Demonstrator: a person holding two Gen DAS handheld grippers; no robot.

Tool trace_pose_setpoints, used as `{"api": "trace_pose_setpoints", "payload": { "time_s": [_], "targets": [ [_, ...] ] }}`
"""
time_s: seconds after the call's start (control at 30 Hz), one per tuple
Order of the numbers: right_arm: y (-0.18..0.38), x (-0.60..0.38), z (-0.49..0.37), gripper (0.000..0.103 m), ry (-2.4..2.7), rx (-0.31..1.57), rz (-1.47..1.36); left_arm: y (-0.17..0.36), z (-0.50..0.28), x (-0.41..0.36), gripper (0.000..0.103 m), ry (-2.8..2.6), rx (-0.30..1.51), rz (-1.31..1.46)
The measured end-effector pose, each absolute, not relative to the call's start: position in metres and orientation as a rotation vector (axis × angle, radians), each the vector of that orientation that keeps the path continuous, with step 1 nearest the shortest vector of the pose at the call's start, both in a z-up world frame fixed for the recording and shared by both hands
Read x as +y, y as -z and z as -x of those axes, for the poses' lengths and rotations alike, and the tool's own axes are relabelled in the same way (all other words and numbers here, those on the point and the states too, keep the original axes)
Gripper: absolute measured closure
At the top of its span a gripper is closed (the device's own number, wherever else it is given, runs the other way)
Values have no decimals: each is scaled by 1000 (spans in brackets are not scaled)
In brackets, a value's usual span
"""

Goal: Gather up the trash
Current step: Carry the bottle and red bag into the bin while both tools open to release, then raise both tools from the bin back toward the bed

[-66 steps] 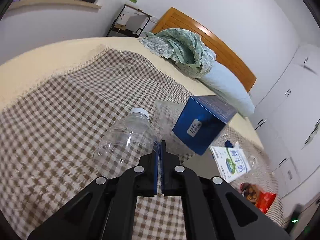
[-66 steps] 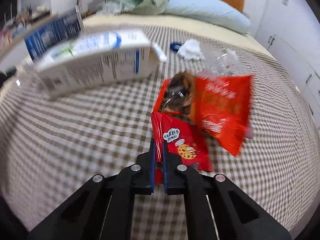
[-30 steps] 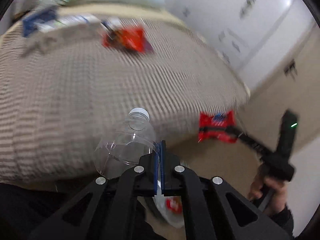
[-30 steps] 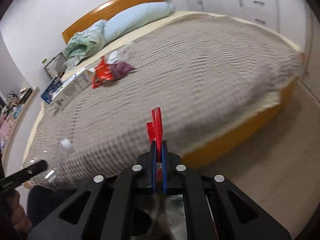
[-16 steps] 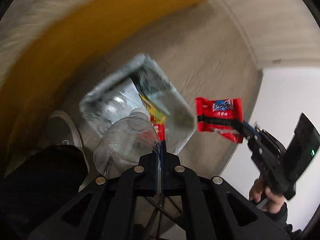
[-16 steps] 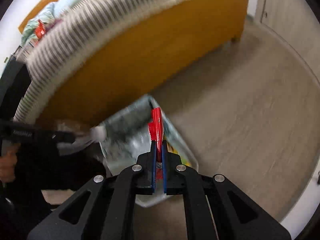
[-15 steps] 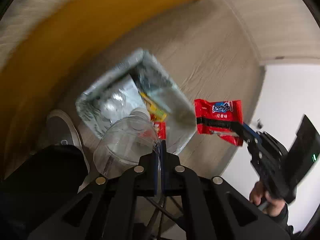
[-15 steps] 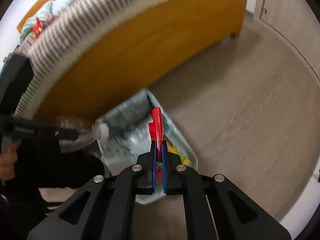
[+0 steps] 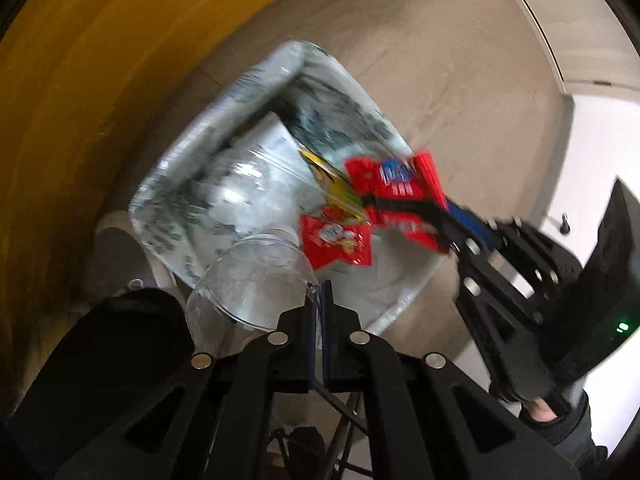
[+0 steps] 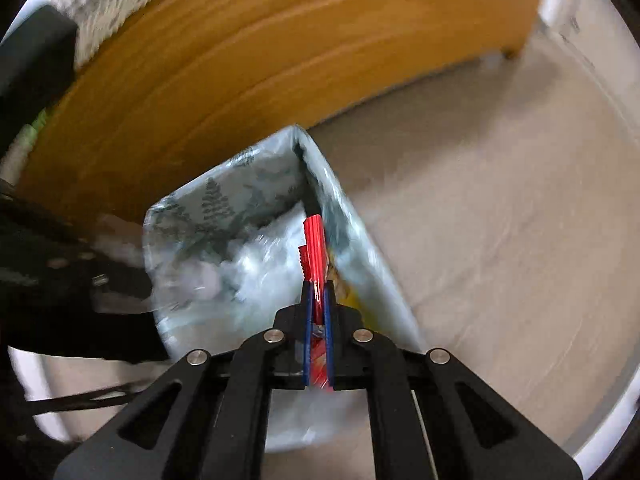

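A rectangular bin with a tree-patterned liner (image 9: 248, 80) stands on the floor beside the bed; it also shows in the right wrist view (image 10: 208, 200). My left gripper (image 9: 317, 300) is shut on a clear plastic bottle (image 9: 248, 280) and holds it over the bin's near edge. My right gripper (image 10: 318, 296) is shut on a red snack wrapper (image 10: 314, 248), seen edge-on, above the bin opening. In the left wrist view the right gripper (image 9: 452, 220) holds that wrapper (image 9: 396, 184) over the bin. A red packet (image 9: 336, 240), a yellow wrapper (image 9: 332, 184) and clear plastic lie inside.
The orange wooden bed side (image 10: 240, 60) rises right behind the bin. Pale wood floor (image 10: 500, 200) spreads to the right. A white wall and skirting (image 9: 592, 140) lie past the bin. A dark trouser leg (image 9: 112, 360) is at lower left.
Both grippers swung from the bed down to the floor bin. Over the last half second the red wrapper moved in over the bin opening and the bottle came closer to the rim.
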State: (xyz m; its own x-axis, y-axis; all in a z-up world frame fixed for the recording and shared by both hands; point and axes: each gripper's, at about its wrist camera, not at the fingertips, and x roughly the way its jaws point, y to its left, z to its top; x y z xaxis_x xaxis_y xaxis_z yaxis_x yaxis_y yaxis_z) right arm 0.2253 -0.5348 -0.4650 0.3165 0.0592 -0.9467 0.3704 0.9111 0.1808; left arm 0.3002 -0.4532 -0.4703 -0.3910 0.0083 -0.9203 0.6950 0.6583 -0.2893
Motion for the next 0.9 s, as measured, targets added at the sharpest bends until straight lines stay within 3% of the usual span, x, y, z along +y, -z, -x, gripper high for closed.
{"api": "trace_pose_setpoints", "payload": {
  "time_s": [0.07,0.1,0.2,0.53,0.8,0.83,0.87,0.9],
  "targets": [
    [473,-527,-252,95,179,1227,-307,469,-309,-449,103,804,1828,-527],
    [475,-524,-260,88,175,1224,-279,467,-314,-447,103,789,1822,-509],
    [488,-515,-283,52,139,1259,-192,466,-323,-444,103,764,1825,-475],
    [441,-571,-213,51,266,1116,-445,477,-302,-469,103,914,1888,-511],
    [422,-606,-144,51,445,1117,-558,500,-261,-523,101,1023,1962,-537],
    [420,-609,-139,51,453,1109,-579,503,-255,-525,91,1023,1969,-529],
    [419,-610,-139,51,453,1104,-587,505,-251,-527,54,1020,1966,-512],
    [418,-610,-140,51,455,1104,-587,504,-250,-527,35,1007,1957,-477]
  ]
}}
